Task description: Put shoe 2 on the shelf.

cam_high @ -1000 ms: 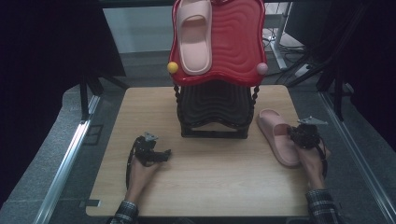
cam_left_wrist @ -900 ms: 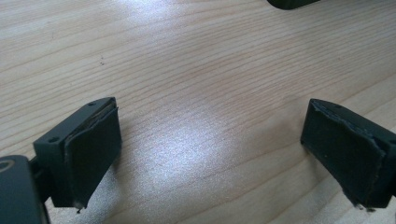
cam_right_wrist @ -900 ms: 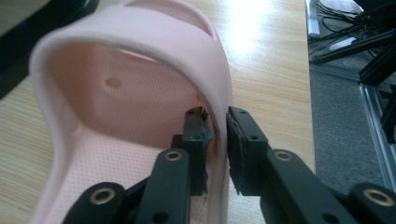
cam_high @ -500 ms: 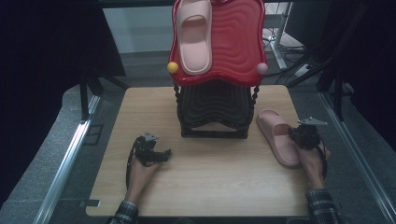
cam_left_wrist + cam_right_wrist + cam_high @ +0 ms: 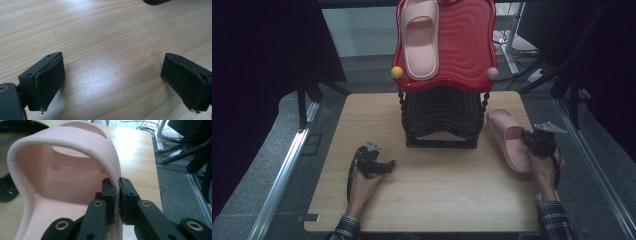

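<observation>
The right hand-held gripper (image 5: 532, 141) is sitting at the right side of the wooden bench (image 5: 437, 200), clamped onto the pink slipper (image 5: 508, 137) lying there. In the right gripper view its two black jaws are pinching the slipper's side wall (image 5: 115, 182) just where the strap comes down, one pad inside the shoe and one outside, with only the thin pink wall between them. The jaws have just been closing on that wall and are now pressing tight against it. The slipper is resting sole down on the bench, just to the right of the black stand (image 5: 441, 120), with its toe end pointing away from the person.

Over on the left, the left hand-held gripper (image 5: 384, 166) is lying low over the bench, in front of the stand and well apart from it. Its jaws are standing wide apart in the left gripper view, and nothing but bare wood grain (image 5: 112, 50) is showing between the pads.

Behind them, the stand is carrying a red wavy tray (image 5: 467, 45) tilted towards the camera, and a second pink slipper (image 5: 418, 40) is lying on the tray's left half. A yellow knob (image 5: 397, 72) and a pink knob (image 5: 493, 73) are sitting at the tray's lower corners.
</observation>
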`<state>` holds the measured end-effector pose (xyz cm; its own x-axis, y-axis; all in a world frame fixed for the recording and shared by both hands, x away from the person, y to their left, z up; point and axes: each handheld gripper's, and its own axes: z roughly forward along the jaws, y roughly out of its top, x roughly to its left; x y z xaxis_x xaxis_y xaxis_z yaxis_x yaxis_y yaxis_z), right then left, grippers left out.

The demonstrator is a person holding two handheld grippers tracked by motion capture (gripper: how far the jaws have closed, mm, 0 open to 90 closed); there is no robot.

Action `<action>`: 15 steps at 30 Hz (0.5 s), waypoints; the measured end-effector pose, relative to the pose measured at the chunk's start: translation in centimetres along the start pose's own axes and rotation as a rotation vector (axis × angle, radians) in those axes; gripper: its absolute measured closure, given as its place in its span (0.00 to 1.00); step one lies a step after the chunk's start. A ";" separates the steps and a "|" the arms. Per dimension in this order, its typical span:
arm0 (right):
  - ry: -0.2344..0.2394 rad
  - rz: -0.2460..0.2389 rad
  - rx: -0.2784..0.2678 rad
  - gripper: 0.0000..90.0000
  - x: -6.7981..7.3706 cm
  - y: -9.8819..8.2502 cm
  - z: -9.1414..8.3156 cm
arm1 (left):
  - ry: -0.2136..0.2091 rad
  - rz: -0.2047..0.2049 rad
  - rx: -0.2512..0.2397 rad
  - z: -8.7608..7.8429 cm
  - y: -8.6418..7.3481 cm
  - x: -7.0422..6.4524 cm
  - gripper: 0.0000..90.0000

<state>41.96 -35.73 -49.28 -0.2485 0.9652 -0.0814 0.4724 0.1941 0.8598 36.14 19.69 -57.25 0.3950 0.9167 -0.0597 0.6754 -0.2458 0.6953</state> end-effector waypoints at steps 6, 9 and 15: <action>-0.024 0.029 -0.065 0.93 0.4 1.1 -0.7 | 0.000 -0.003 -0.003 0.0 0.0 0.0 0.06; -0.035 0.045 -0.086 0.93 0.4 1.5 -1.0 | 0.000 -0.003 -0.002 0.0 0.0 0.0 0.06; -0.050 0.082 -0.156 0.93 0.4 2.6 -1.8 | 0.000 -0.004 -0.003 0.0 0.0 -0.1 0.06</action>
<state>41.53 -35.13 -46.18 -0.1701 0.9850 -0.0293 0.3513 0.0884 0.9321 36.11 19.64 -57.26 0.3928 0.9175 -0.0625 0.6751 -0.2415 0.6971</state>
